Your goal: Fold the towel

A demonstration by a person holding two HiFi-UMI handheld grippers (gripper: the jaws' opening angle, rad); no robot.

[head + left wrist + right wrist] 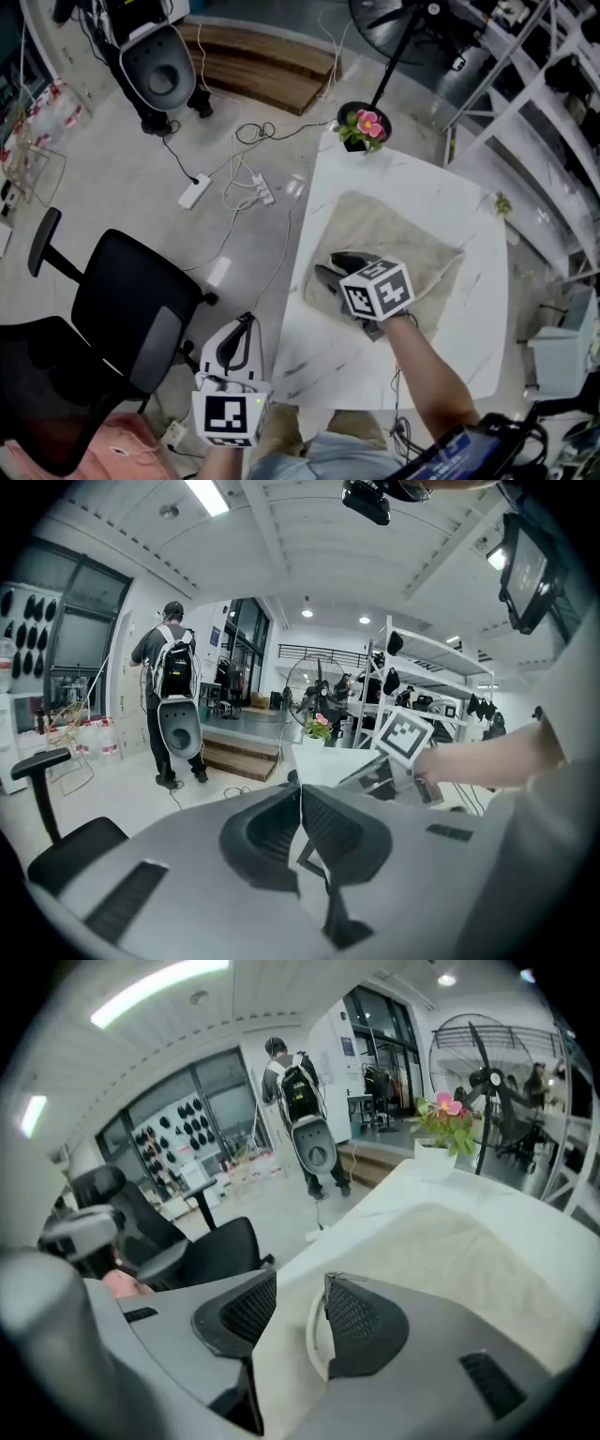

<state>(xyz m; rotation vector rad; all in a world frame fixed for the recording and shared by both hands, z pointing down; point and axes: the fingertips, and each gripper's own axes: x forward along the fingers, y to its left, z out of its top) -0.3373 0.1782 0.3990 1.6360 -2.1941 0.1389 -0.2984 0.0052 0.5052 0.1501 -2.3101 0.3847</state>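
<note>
the beige towel (398, 246) lies spread flat on the white table (469, 328), near the flower pot (361, 129) at the table's far left corner. our right gripper (336, 268) is over the towel's near left part, jaws well apart, cloth showing between them but not pinched. our left gripper (242, 330) hangs left of the table, jaws pressed together, holding nothing.

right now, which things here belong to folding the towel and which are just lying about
Job in hand:
- towel
- table under it
- right hand-held gripper, open, over the towel
- left hand-held gripper, shut, off the table's side

Lying about:
- flower pot at the table's far corner
- chair
- power strip on the floor
- fan
</note>
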